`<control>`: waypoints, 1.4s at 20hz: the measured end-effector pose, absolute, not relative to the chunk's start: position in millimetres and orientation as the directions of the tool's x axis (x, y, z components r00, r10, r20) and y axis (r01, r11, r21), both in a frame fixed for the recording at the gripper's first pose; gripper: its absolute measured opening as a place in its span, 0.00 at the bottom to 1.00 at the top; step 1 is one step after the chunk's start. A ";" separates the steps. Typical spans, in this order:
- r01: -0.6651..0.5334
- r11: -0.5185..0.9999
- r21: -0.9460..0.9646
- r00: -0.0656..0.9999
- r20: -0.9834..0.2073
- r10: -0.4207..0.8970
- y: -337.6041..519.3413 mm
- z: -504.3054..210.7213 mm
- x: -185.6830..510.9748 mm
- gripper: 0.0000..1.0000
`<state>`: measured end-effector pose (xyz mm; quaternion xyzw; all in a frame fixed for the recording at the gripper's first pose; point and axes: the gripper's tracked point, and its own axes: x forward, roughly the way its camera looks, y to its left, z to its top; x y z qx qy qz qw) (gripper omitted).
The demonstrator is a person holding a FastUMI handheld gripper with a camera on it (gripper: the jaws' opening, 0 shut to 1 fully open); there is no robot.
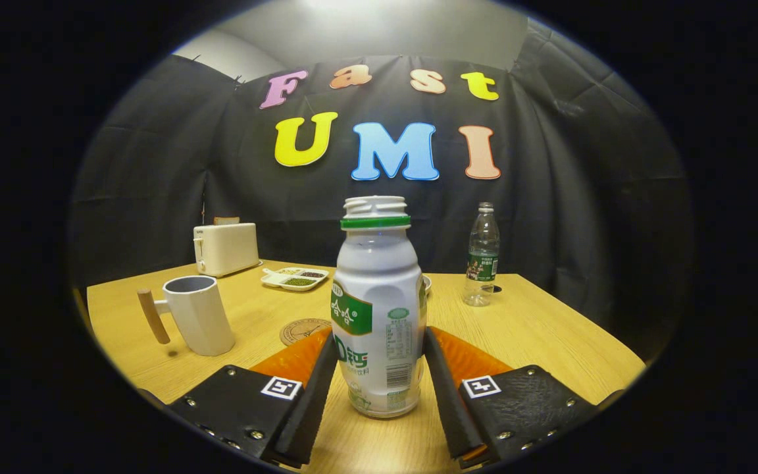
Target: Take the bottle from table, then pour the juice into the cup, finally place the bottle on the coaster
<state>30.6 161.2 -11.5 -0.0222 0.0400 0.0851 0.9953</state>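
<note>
Right now I see my gripper [379,368] with its two fingers set close on either side of the white plastic drink bottle with a green-and-white label [379,316]. Both fingers appear to touch the bottle's lower body, the jaws narrowed to about its width, though I cannot tell how firmly they press. The bottle stands upright on the pale wooden table [537,329], between the fingers, its base on the tabletop. Its cap is off: the threaded white neck is bare above a green ring, and the mouth points straight up, so its long axis runs vertical. The body is opaque, so I cannot see any liquid level.

Just beyond the left finger lies a round brown coaster with a printed pattern [301,329], partly hidden behind it. Farther left stands a white faceted mug with a wooden handle [198,316], upright, its handle turned left, well apart from the bottle.

Farther back I see a white divided tray holding small heaps of grains [295,278], a cream toaster [224,248] near the table's far left corner, and a clear plastic water bottle with a green label [483,255] standing upright to the right. Black cloth walls the booth behind the table, with a light ceiling above.
</note>
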 end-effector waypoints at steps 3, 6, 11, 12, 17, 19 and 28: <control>-0.160 0.986 -0.053 0.984 -0.092 0.155 163.5 -11.0 32.0 0.68; -0.144 0.983 -0.111 0.985 -0.108 0.132 166.5 -9.7 33.8 0.68; -0.115 0.968 -0.225 0.988 -0.131 0.087 172.1 -2.2 36.1 0.68; -0.109 0.964 -0.243 0.988 -0.130 0.080 173.2 0.6 36.8 0.68; -0.081 0.933 -0.352 0.993 -0.106 0.046 181.8 22.5 40.4 0.68; -0.071 0.916 -0.396 0.995 -0.093 0.037 186.4 30.3 41.7 0.68; -0.065 0.797 -0.601 0.998 -0.057 0.038 223.8 51.7 48.3 0.68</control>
